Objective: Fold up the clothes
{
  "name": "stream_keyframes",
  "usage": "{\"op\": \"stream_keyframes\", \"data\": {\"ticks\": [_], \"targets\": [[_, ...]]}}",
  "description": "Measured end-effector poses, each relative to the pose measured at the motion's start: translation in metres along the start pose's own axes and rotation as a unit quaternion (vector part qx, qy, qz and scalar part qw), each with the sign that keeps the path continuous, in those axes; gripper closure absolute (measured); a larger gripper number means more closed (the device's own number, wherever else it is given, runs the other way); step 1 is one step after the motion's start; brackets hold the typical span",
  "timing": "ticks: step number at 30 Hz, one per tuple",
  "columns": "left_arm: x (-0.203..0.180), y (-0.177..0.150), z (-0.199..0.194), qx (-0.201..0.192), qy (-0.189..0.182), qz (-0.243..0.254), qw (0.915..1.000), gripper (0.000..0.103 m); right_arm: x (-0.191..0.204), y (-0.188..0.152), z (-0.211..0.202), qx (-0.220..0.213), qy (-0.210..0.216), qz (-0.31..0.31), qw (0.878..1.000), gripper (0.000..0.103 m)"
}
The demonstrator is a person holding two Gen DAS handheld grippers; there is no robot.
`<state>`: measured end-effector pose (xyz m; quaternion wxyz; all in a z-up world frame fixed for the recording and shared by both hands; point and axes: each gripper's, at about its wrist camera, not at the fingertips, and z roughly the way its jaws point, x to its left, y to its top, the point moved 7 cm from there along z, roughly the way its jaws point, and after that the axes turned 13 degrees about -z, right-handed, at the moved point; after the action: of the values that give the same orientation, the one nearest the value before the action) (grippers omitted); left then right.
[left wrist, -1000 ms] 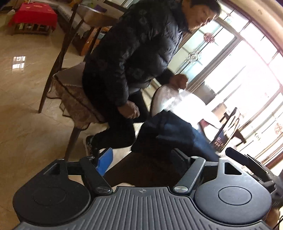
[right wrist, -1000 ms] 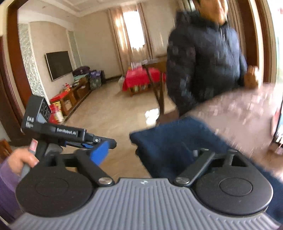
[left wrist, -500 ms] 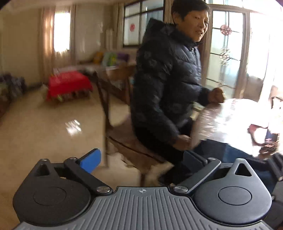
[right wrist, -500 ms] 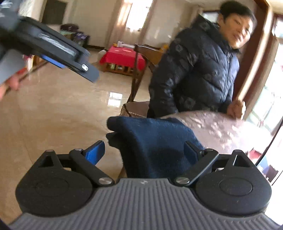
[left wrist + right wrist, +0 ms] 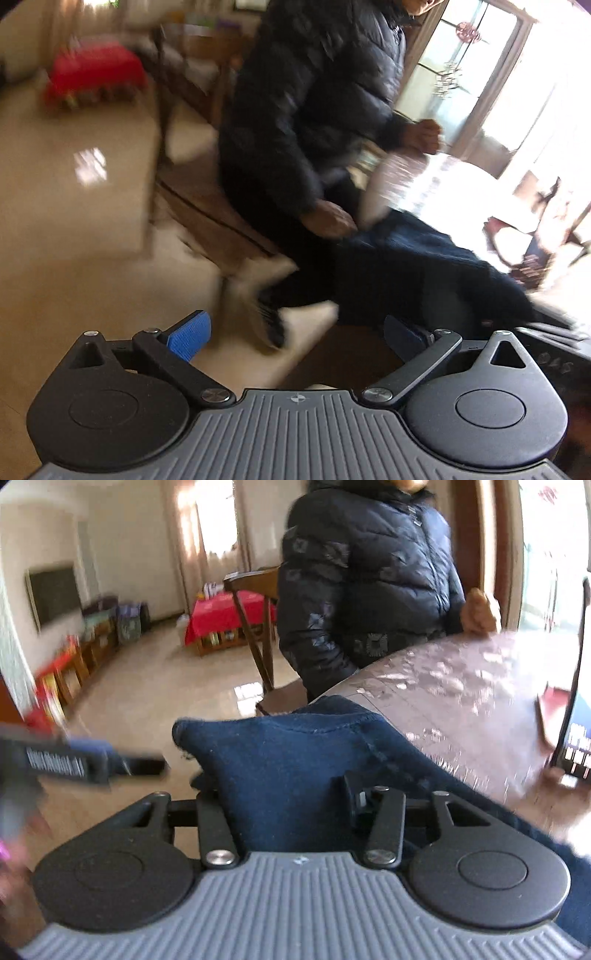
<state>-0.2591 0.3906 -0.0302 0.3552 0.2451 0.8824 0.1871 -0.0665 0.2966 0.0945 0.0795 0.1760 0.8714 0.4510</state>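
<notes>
Since half a second ago the right gripper (image 5: 280,794) has drawn its jaws in from wide apart, and they are closing now on a bunched fold of the navy garment (image 5: 295,760); whether the pads already press the cloth cannot be told. The left gripper (image 5: 295,332) has swung so that its view tilts and blurs, and its jaws stand wide apart with nothing between them, the garment (image 5: 424,266) lying just beyond its right finger. The garment lies at the near edge of a round table (image 5: 461,686) under a glossy clear cover, one end humped up between the right gripper's fingers. The room has a pale polished floor (image 5: 147,701), curtained windows, one dark screen on the wall (image 5: 53,592) and one low table with a red cloth (image 5: 225,613). One person in a black padded jacket (image 5: 362,576) is at the table's far side by one wooden chair (image 5: 255,627), a fist (image 5: 480,611) on the tabletop. One phone (image 5: 576,709) stands propped at the right edge.
</notes>
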Motion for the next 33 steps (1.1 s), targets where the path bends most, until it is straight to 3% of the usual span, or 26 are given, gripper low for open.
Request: {"op": "stream_keyframes", "data": {"ticks": [5,10,18,23,26,31,33], "targets": [[-0.038,-0.003,-0.003,0.006,-0.062,0.023,0.9978,0.002,-0.008,-0.003,-0.006,-0.023,0.021,0.045,0.998,0.06],[-0.076,-0.001,0.005,0.024,-0.12,0.029,0.9921,0.002,-0.01,-0.001,-0.017,-0.045,0.038,0.062,0.996,0.073],[-0.148,-0.02,-0.007,0.005,-0.159,0.132,0.9784,0.001,-0.003,-0.003,-0.046,-0.067,0.062,0.064,0.994,0.079],[-0.157,-0.008,-0.022,-0.017,-0.182,0.111,0.9769,0.001,-0.016,-0.003,-0.072,-0.096,0.055,0.081,0.991,0.08],[-0.134,0.006,-0.036,-0.056,-0.157,0.078,0.9829,0.001,-0.023,-0.007,-0.072,-0.088,0.057,0.092,0.99,0.08],[-0.066,0.011,-0.035,-0.078,-0.066,0.017,0.9947,0.001,-0.023,-0.011,-0.062,-0.07,0.045,0.079,0.993,0.077],[-0.04,0.007,-0.024,-0.059,-0.037,-0.001,0.9976,0.001,-0.024,-0.012,-0.059,-0.065,0.034,0.068,0.995,0.063]]}}
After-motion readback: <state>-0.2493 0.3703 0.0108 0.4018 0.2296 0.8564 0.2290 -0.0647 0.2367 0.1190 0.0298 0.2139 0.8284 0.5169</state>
